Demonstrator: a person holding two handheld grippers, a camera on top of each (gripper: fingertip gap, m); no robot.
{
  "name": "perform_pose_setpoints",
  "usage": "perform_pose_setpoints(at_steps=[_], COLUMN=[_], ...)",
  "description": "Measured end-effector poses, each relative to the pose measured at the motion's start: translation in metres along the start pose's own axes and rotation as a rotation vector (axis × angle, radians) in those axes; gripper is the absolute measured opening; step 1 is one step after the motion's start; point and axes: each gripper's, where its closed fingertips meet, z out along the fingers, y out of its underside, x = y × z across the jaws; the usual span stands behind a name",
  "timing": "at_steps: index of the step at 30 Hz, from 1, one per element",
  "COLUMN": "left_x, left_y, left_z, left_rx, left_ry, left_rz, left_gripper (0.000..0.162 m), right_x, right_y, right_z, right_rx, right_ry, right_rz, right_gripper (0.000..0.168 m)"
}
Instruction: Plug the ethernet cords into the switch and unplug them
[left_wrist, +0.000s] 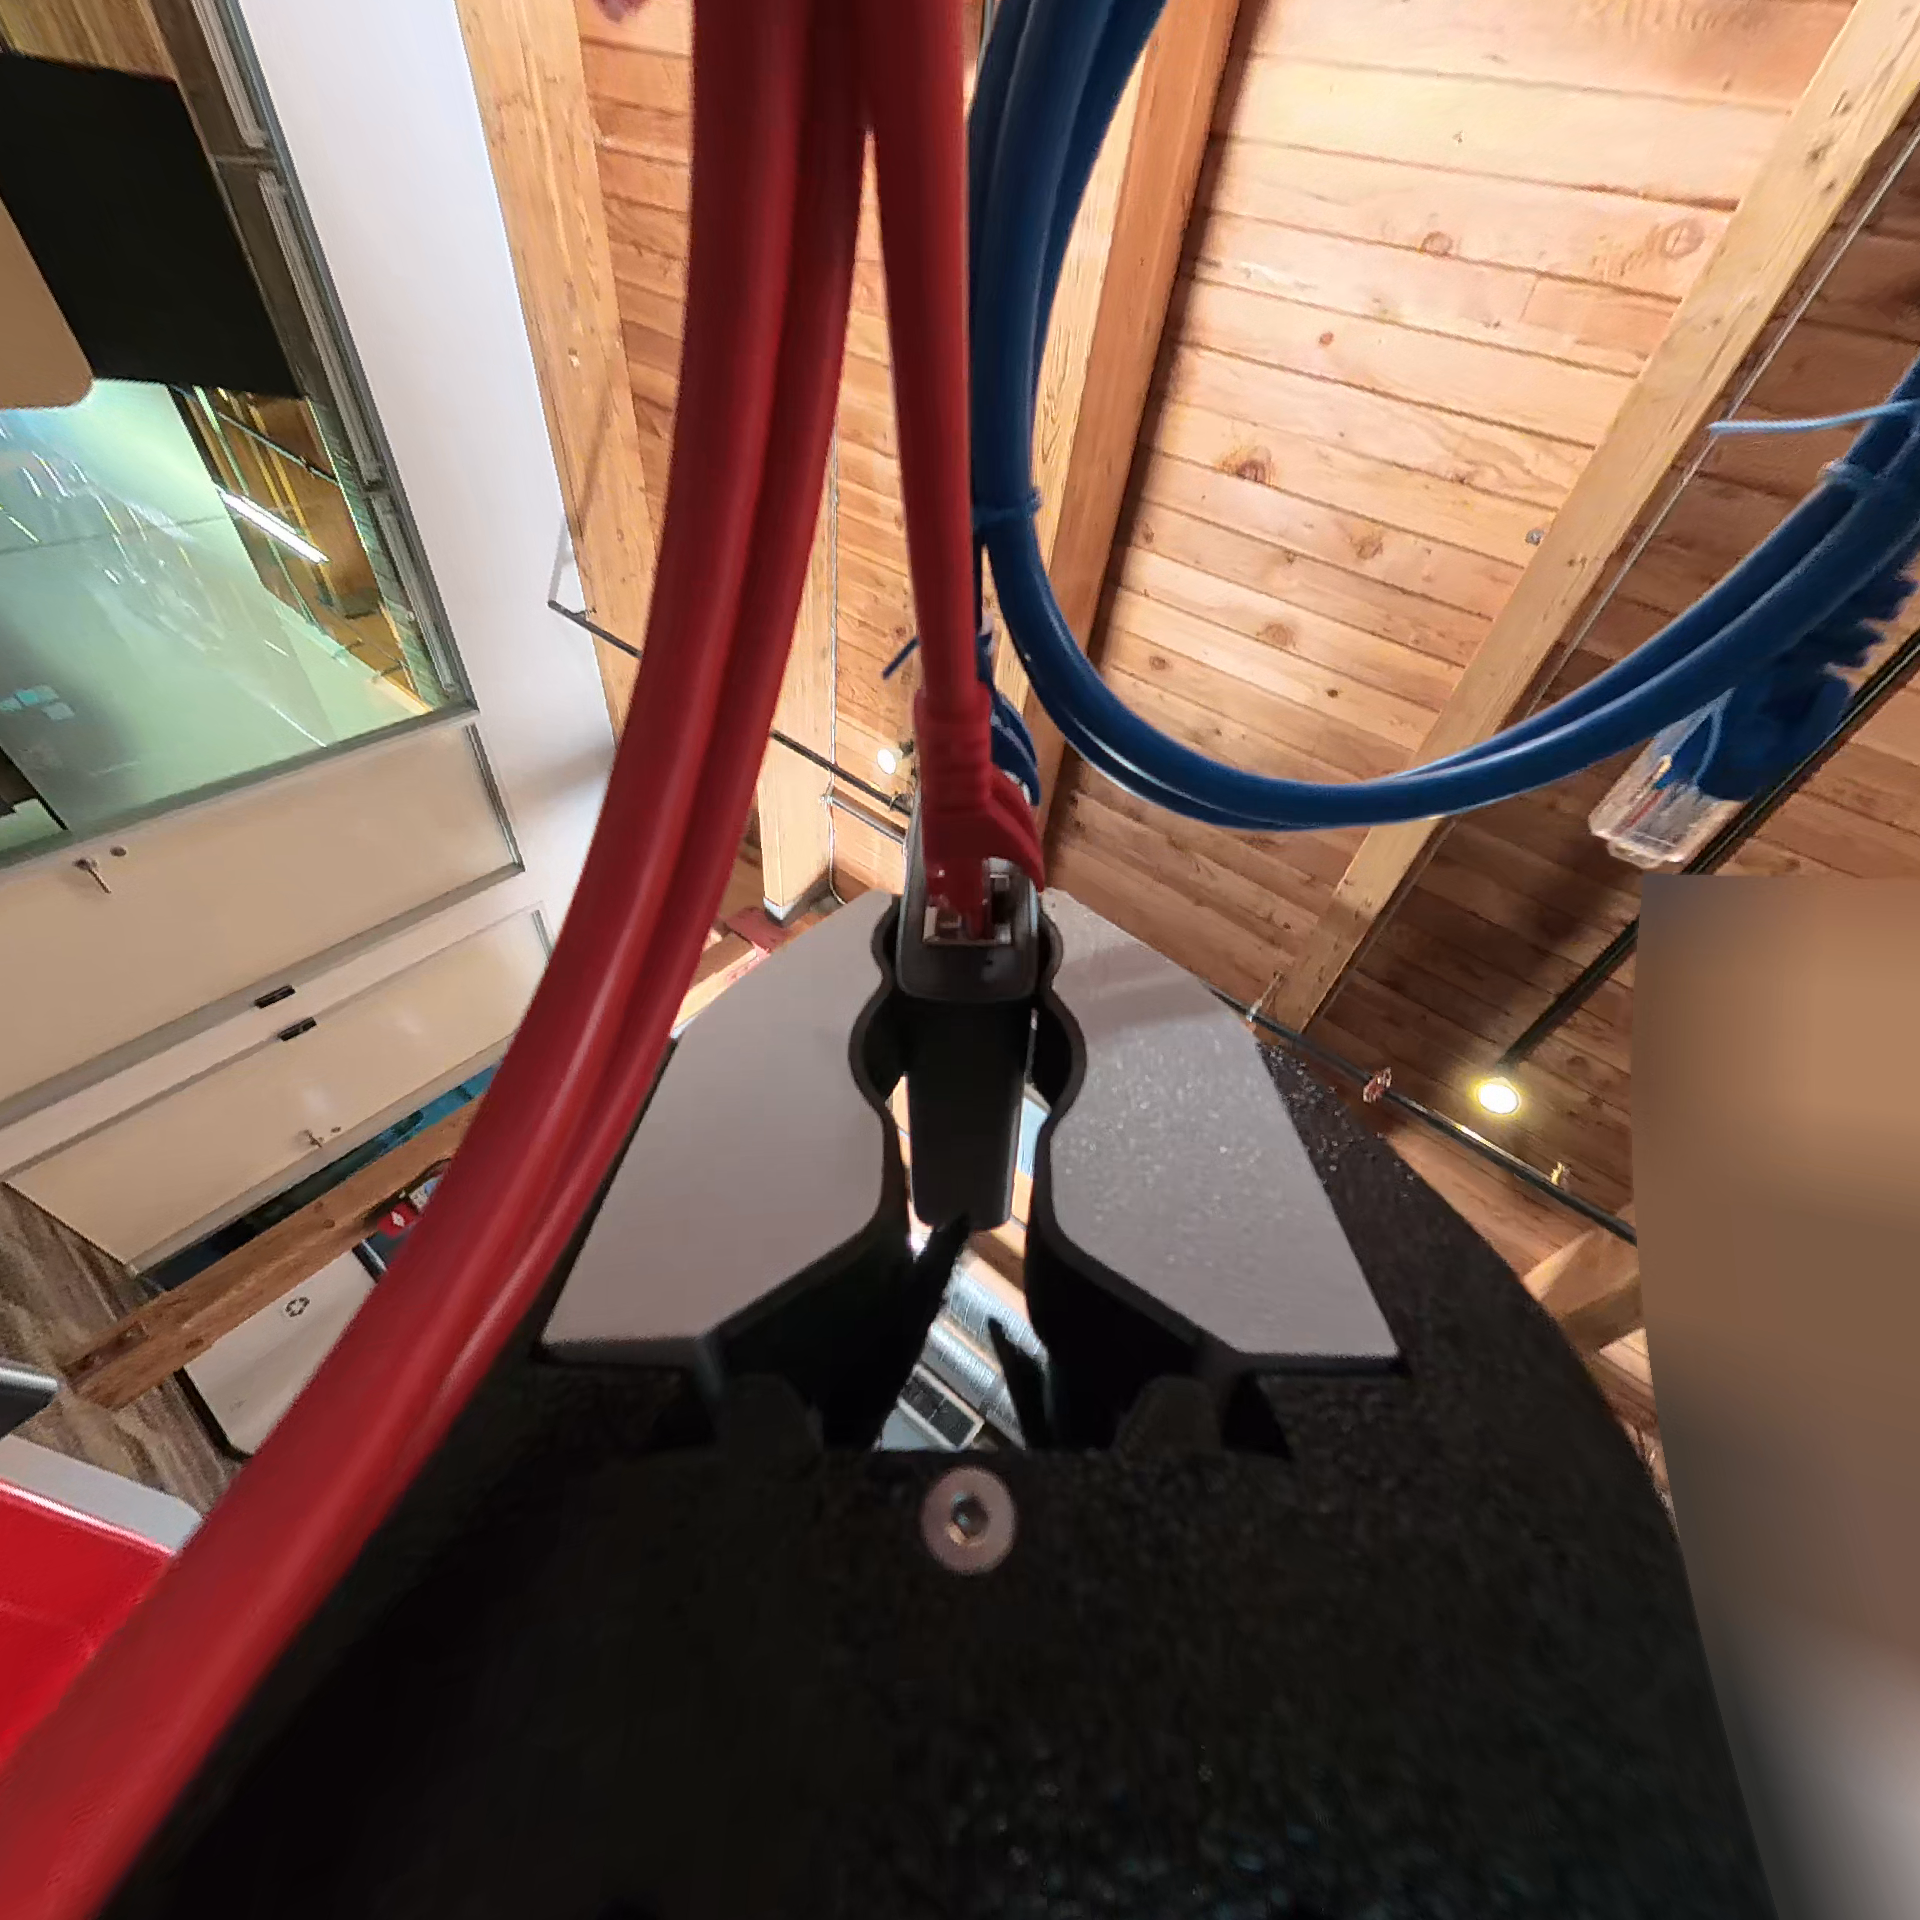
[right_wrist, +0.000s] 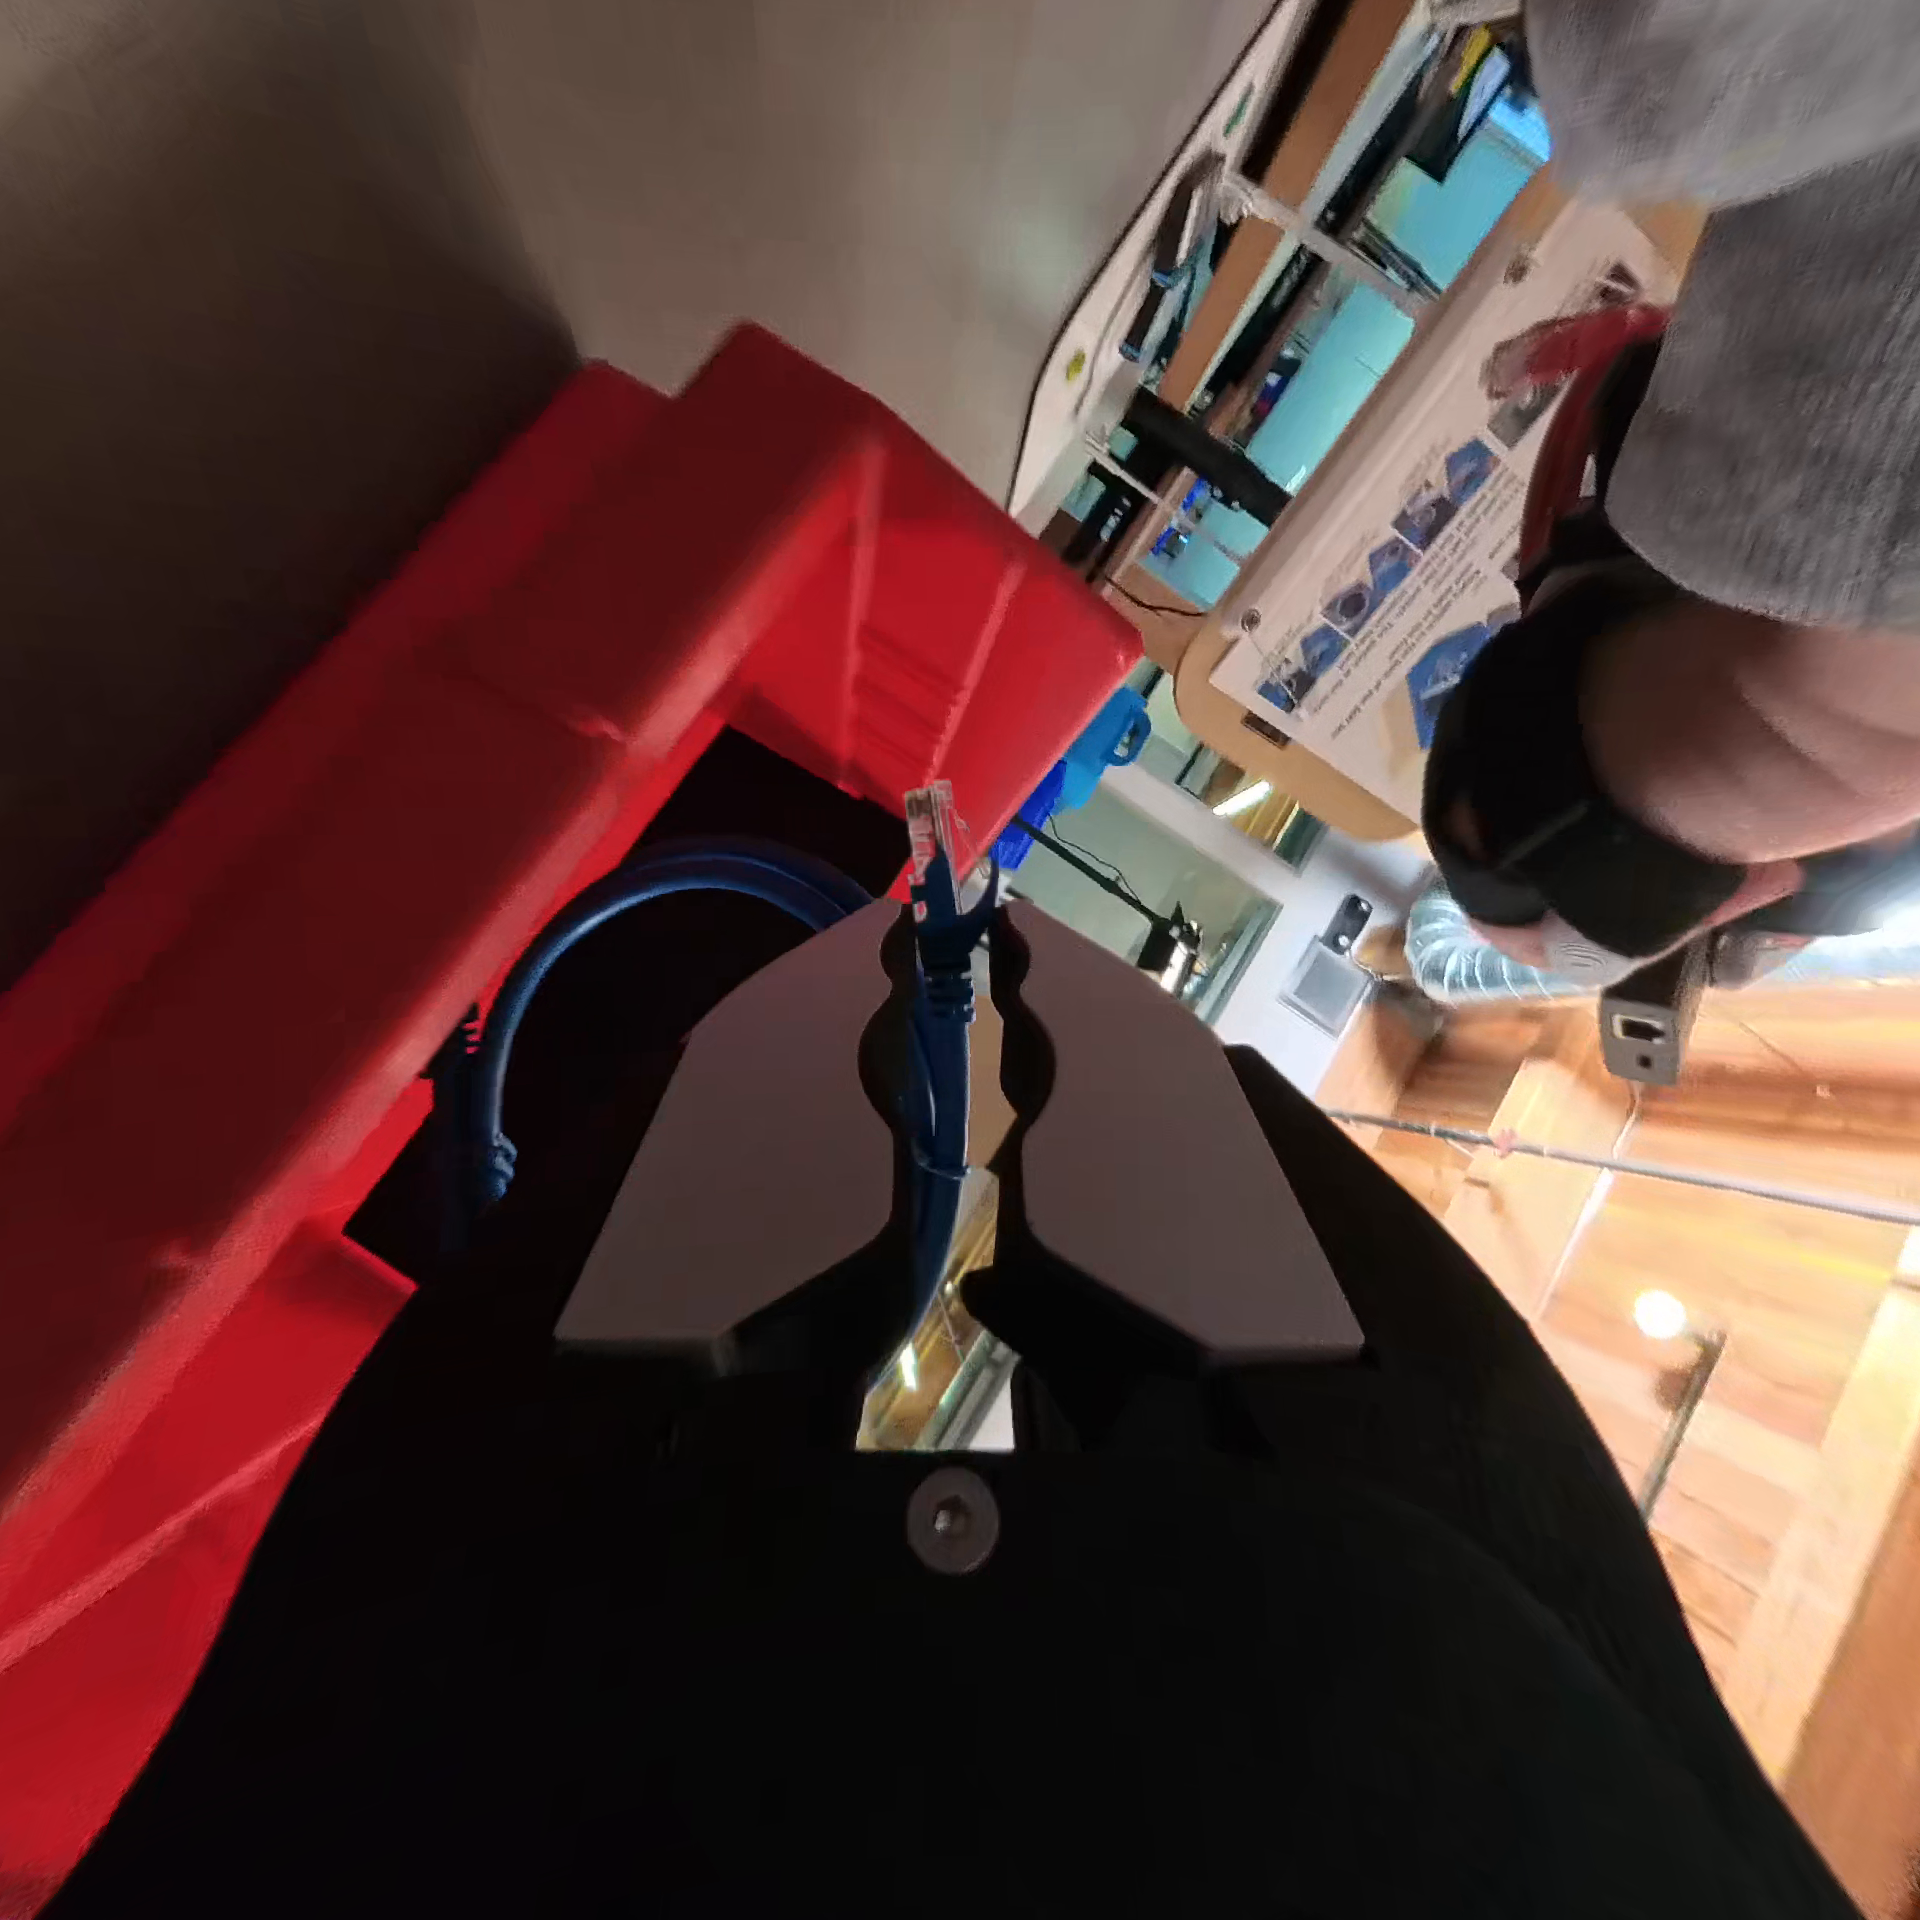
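Note:
In the left wrist view my left gripper (left_wrist: 966, 935) is shut on a small dark adapter block (left_wrist: 961, 1081). A red network cable's plug (left_wrist: 961, 790) sits in the block's port, and the red cable (left_wrist: 665, 727) loops up and down the left side. A tied blue cable bundle (left_wrist: 1299, 769) hangs to the right, ending in a clear plug (left_wrist: 1652, 821). In the right wrist view my right gripper (right_wrist: 945, 925) is shut on the blue cable (right_wrist: 940, 1008) just behind its clear plug (right_wrist: 928, 821), which sticks out past the fingertips. The rest of the blue cable (right_wrist: 665, 883) loops to the left.
A red plastic bin (right_wrist: 623, 623) fills the left of the right wrist view. A person's hand (right_wrist: 1745, 727) in a grey sleeve holds the other gripper with the grey block (right_wrist: 1652, 1023) at the right. Wooden ceiling boards and beams (left_wrist: 1351, 416) lie behind the cables. The left gripper's tips are roughly 25 cm from the right gripper's.

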Motion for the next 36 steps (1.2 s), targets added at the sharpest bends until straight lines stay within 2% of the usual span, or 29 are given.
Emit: perform_pose_setpoints(at_steps=[5,10,15,18,22,27,36], left_x=[-0.002,-0.001,0.001,0.0,-0.001,0.001,0.004], left_y=[-0.01,-0.015,-0.02,-0.023,-0.025,-0.029,-0.034], left_z=[-0.001,-0.001,-0.001,-0.001,-0.002,-0.001,-0.002], left_rx=[0.027,0.041,0.051,0.057,0.064,0.072,0.083], left_ry=[-0.002,0.009,0.022,0.025,0.03,0.049,0.068], left_rz=[-0.02,-0.036,-0.038,-0.05,-0.06,-0.064,-0.04], left_gripper=[0.02,0.02,0.02,0.02,0.02,0.02,0.02], right_x=[-0.022,-0.037,-0.048,-0.043,-0.036,-0.047,-0.07], right_y=[-0.011,-0.02,-0.023,-0.02,-0.006,-0.001,-0.011], right_z=[-0.01,-0.016,-0.039,-0.046,-0.027,0.005,0.042], right_rx=[0.072,0.123,0.182,0.236,0.191,-0.025,-0.22], right_ry=[-0.194,-0.442,-0.902,-1.063,-1.091,-1.202,-1.318], right_rz=[0.075,0.272,0.702,0.901,1.171,1.51,1.6], right_gripper=[0.014,0.02,0.033,0.038,0.038,0.028,0.031])
